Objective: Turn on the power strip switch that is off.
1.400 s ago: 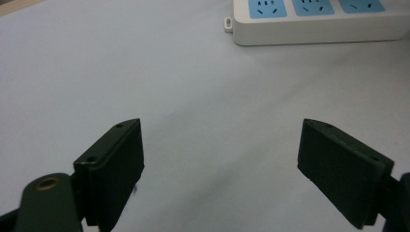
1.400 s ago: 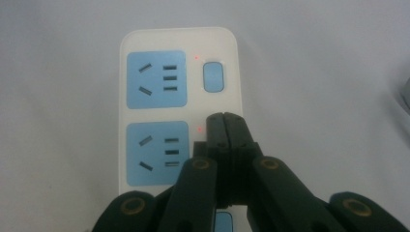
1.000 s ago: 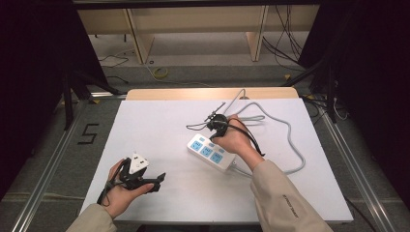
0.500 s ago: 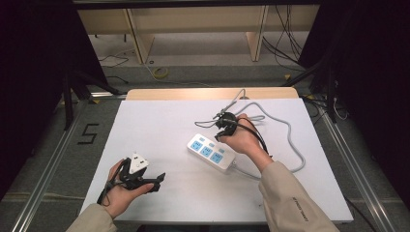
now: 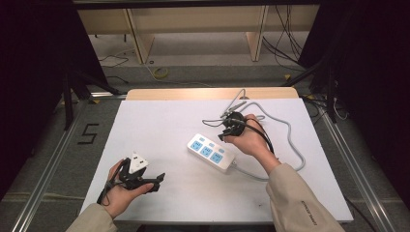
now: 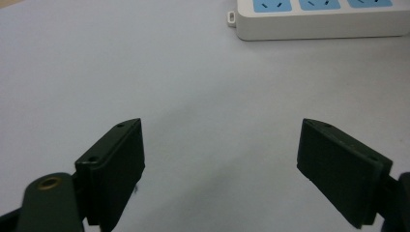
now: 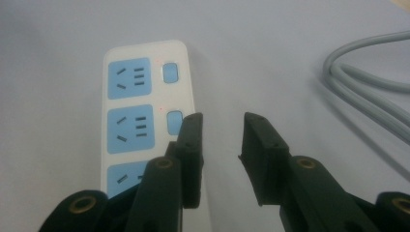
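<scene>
Power strip [image 5: 211, 152] lay flat on the white counter [image 5: 164, 121], slightly right of centre, long axis running 10 to 4 o'clock in the high view. White body, three blue sockets face up. Grey cord [image 5: 285, 140] left its 4 o'clock end, looped out toward 3 o'clock and ran back to the far edge of the counter.

Right tongs [image 5: 223, 136] sat just past the strip's far long edge, at about 1 o'clock from its middle, held in the right hand [image 5: 249, 137]. Jaws had just been opening; they stood at a narrow-to-medium gap with nothing between them. In the right gripper view, right tongs [image 7: 220, 145] hovered beside the strip [image 7: 140, 111], left jaw overlapping the edge near the second socket's switch [image 7: 173, 122]; contact could not be told. A small red dot showed beside each of the two upper switches. Cord [image 7: 372, 92] ran past at 2 o'clock in that view.

Left tongs [image 5: 157, 180] were at the counter's near left, roughly 8 o'clock from the strip and well apart from it, held in the left hand [image 5: 121, 191]. Jaws wide, empty. In the left gripper view, left tongs [image 6: 220, 169] framed bare counter, with the strip's end [image 6: 314, 19] at the 1 o'clock edge of the frame.
</scene>
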Demonstrator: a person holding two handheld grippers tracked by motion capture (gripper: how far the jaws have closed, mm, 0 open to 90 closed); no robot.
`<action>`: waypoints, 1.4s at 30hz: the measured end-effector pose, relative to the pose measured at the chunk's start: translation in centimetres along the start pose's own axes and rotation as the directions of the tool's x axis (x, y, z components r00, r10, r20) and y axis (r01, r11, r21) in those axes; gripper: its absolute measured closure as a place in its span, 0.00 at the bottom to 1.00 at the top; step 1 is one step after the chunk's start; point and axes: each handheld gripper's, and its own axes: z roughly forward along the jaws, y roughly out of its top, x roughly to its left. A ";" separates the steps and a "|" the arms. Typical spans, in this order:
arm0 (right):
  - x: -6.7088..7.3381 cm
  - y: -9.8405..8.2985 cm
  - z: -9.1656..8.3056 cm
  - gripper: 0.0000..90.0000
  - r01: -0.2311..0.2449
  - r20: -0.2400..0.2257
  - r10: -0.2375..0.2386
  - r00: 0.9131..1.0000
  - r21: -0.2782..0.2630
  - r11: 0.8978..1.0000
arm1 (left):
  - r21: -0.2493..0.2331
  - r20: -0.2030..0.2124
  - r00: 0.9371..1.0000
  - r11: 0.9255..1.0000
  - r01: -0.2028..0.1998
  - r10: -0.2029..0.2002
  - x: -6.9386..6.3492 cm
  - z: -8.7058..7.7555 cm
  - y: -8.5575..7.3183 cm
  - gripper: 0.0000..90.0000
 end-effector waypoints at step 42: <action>-2.2 -6.4 -4.4 0.52 -0.101 -0.020 0.100 0.995 -0.099 0.990 | 0.004 -0.008 1.000 1.000 0.007 -0.007 0.1 0.1 -0.1 0.19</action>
